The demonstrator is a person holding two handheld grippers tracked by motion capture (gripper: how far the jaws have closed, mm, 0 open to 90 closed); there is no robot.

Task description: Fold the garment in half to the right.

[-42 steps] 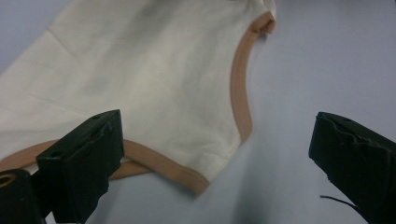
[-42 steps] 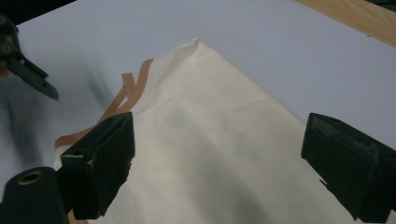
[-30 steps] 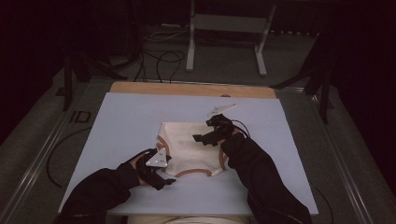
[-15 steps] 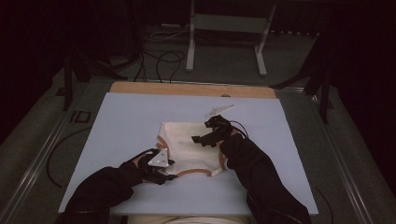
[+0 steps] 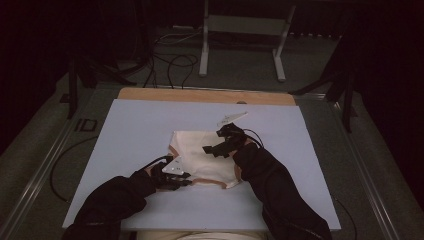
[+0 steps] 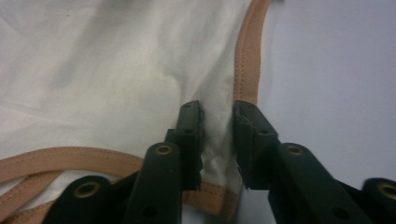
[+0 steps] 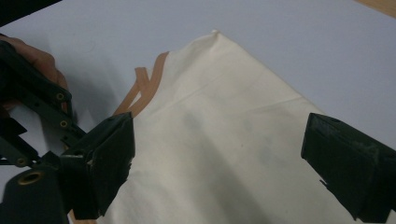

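Mid-worktop, cream garment point(image 5: 205, 160): my left gripper point(image 6: 218, 135), jaws just closing, pinches its near-left trimmed corner to lift a fold; my right gripper point(image 7: 219, 172), jaws wide and empty, hovers over the cloth to steady it.

A cream-white garment point(image 5: 205, 157) lies on a pale lavender-blue table top point(image 5: 140, 125); its edges carry a tan-orange binding point(image 6: 245, 60) with fine stitching. Beyond the garment, the table's far edge shows a light wood-brown strip point(image 5: 205, 95). Both grippers are black: the left gripper point(image 6: 217, 126) and the right gripper point(image 7: 217, 158), each topped by a pale grey plate. The sleeves point(image 5: 280, 195) near the garment are black, the floor point(image 5: 240, 65) past the table dull grey-green
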